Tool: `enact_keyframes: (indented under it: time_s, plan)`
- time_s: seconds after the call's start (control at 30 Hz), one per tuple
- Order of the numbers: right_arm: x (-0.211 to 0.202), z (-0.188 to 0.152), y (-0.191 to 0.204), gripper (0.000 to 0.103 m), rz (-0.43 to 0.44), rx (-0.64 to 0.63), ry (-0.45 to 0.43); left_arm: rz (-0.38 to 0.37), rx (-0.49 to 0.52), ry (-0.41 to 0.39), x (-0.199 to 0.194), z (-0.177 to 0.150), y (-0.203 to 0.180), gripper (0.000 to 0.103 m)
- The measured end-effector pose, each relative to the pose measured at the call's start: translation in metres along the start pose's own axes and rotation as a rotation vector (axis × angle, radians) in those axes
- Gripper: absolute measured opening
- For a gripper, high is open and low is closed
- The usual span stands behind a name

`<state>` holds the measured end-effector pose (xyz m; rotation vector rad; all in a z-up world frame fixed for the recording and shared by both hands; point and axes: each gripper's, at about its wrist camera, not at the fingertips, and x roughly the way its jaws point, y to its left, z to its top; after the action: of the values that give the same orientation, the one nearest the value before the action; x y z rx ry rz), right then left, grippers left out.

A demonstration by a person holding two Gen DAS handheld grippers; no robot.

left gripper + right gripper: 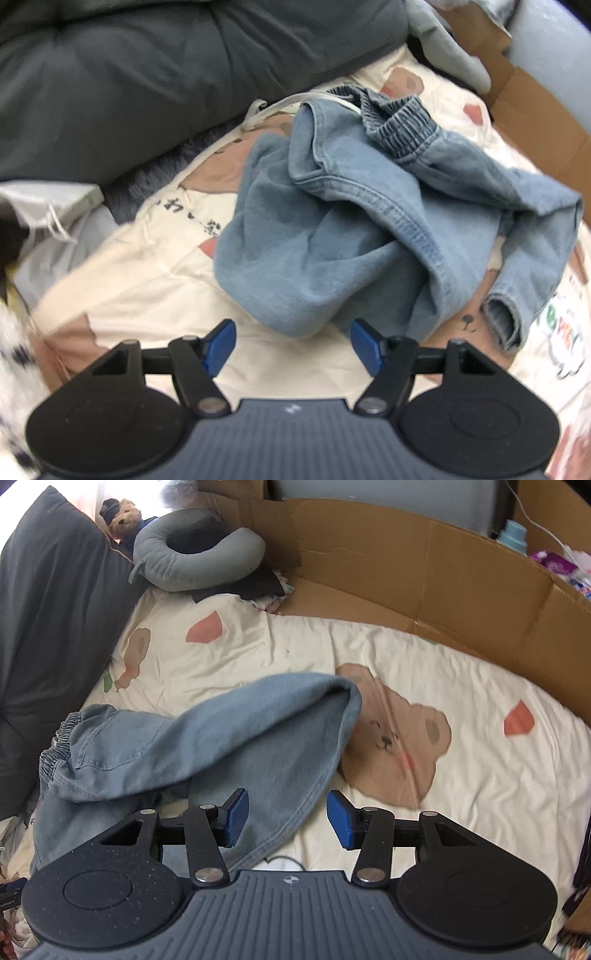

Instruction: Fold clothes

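Clearly the jeans (388, 229) lie in a loose heap on the bear-print sheet (424, 657), not folded: the elastic waistband (399, 125) is bunched at the far side near the dark cushion (147, 74), one leg is doubled over itself, and a hem (502, 321) pokes out at the near right in the left view. Denim like this looks soft but fairly heavy and thick; it should drape and sag from any single pinch, hold creases loosely, and not slip much between rubbery pads. Seams, the waistband and the hems seem the firmest places to pinch, since they are thick and keep their line; a grip on mid-cloth would likely gather only one layer. The left gripper (293, 345) stands wide open and empty, hovering just short of the near edge of the heap, touching nothing that shows. The right gripper (287, 819) is likewise spread wide with nothing clamped; a fold of the leg (258, 716) lies under and beyond its left pad, though whether pad and cloth touch I cannot tell.
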<state>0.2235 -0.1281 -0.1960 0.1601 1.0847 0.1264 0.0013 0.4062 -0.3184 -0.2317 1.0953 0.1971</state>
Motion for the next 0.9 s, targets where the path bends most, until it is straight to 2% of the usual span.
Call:
enact_keyframes:
  time_s: [0.33,0.47,0.53,0.57,0.63,0.67,0.73,0.9]
  plan:
    - [0.009,-0.065,0.010,0.054,0.027,0.076,0.012,0.085,0.239,0.021,0.025,0.014,-0.007,0.075]
    - [0.022,-0.091,0.023,0.054,0.033,0.077,0.039,0.083,0.333,0.034,0.043,0.017,-0.016,0.076]
    - [0.027,-0.103,0.030,0.054,0.050,0.077,0.051,0.075,0.347,0.031,0.051,0.017,-0.018,0.074]
    - [0.028,-0.108,0.032,0.054,0.059,0.081,0.056,0.069,0.349,0.026,0.053,0.017,-0.018,0.070]
    - [0.028,-0.119,0.036,0.054,0.077,0.095,0.061,0.039,0.329,0.019,0.055,0.017,-0.018,0.051]
    - [0.028,-0.123,0.037,0.054,0.080,0.103,0.065,0.023,0.321,0.019,0.055,0.017,-0.019,0.046]
    - [0.027,-0.131,0.037,0.054,0.075,0.122,0.073,-0.004,0.328,0.025,0.053,0.016,-0.024,0.021]
    - [0.022,-0.141,0.035,0.054,0.084,0.169,0.070,-0.040,0.352,0.015,0.038,0.009,-0.038,0.011]
